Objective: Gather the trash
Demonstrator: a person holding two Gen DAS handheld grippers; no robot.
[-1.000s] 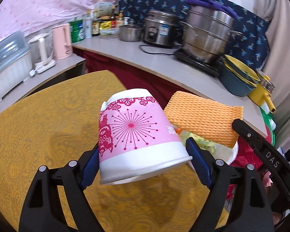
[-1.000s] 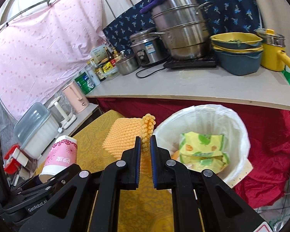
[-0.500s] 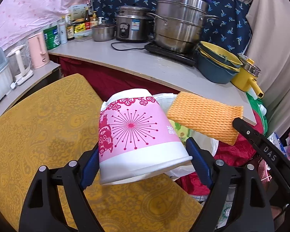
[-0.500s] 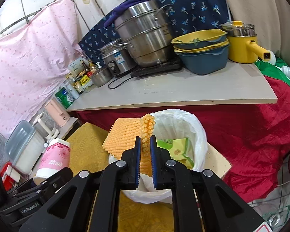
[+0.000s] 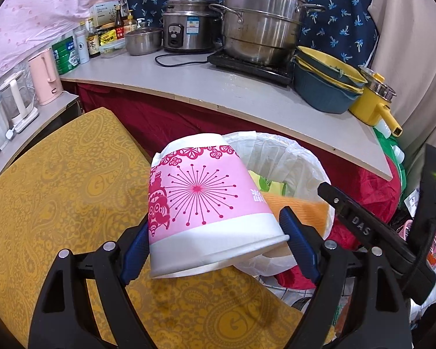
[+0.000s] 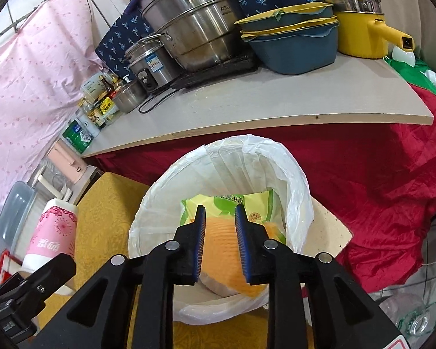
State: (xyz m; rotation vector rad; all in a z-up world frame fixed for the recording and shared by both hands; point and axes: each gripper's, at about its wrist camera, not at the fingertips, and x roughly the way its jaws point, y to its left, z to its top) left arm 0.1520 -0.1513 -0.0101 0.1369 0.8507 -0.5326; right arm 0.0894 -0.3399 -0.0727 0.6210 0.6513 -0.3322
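Note:
My left gripper [image 5: 215, 241] is shut on a pink and white paper cup [image 5: 206, 200], held upside down over the yellow table's edge beside the bin. The cup also shows in the right wrist view [image 6: 53, 232]. My right gripper [image 6: 219, 218] is open above the white-lined trash bin [image 6: 276, 160]. The orange foam net [image 6: 221, 250] is blurred, loose between and below the jaws, inside the bin on a green snack wrapper [image 6: 255, 203]. In the left wrist view the bin [image 5: 279, 157] and foam [image 5: 308, 212] sit behind the cup.
A yellow patterned tablecloth [image 5: 58, 192] covers the table at left. A grey counter [image 5: 218, 87] behind holds steel pots [image 5: 261, 29], a rice cooker, stacked blue and yellow basins [image 6: 293, 40], a yellow pot and bottles. Red cloth [image 6: 378, 189] hangs under the counter.
My right gripper opened and the orange foam net dropped into the bin. Both grippers moved closer to the bin; the left still holds the cup.

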